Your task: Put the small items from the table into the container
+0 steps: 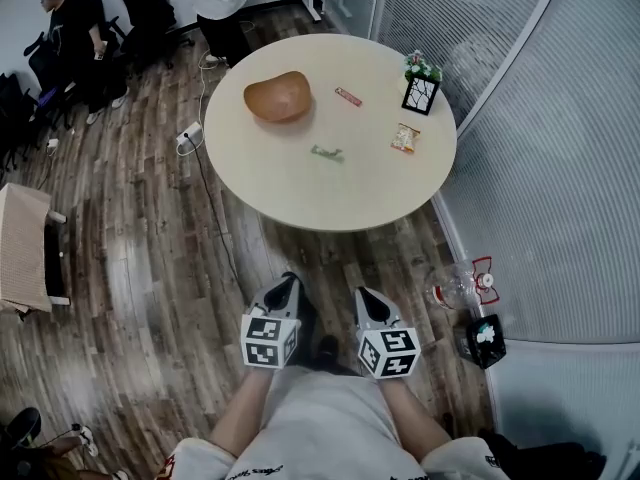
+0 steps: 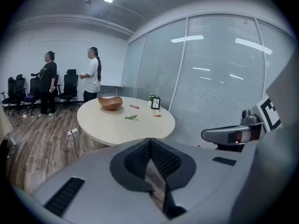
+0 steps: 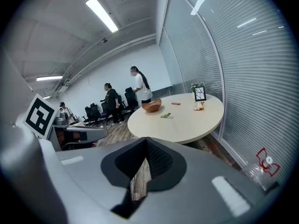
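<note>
A round beige table (image 1: pixel 330 193) stands ahead of me. On it lie a brown wooden bowl (image 1: pixel 277 97), a small red item (image 1: pixel 348 96), a green item (image 1: pixel 327 153) and a snack packet (image 1: pixel 405 138). My left gripper (image 1: pixel 290 281) and right gripper (image 1: pixel 362 295) hang side by side over the floor, short of the table's near edge, both shut with nothing in them. The left gripper view shows the bowl (image 2: pixel 110 102) and green item (image 2: pixel 131 117) beyond its shut tips (image 2: pixel 149 141). The right gripper view shows the bowl (image 3: pixel 152 105) and packet (image 3: pixel 199 107) past its tips (image 3: pixel 145 140).
A framed picture with a small plant (image 1: pixel 421 90) stands at the table's far right. A glass wall with blinds (image 1: pixel 560 168) runs along the right; a plastic bottle (image 1: pixel 450 288) and a black box (image 1: pixel 485 340) lie at its foot. A power strip (image 1: pixel 189 135) lies left of the table. People and office chairs (image 1: pixel 75 38) are behind.
</note>
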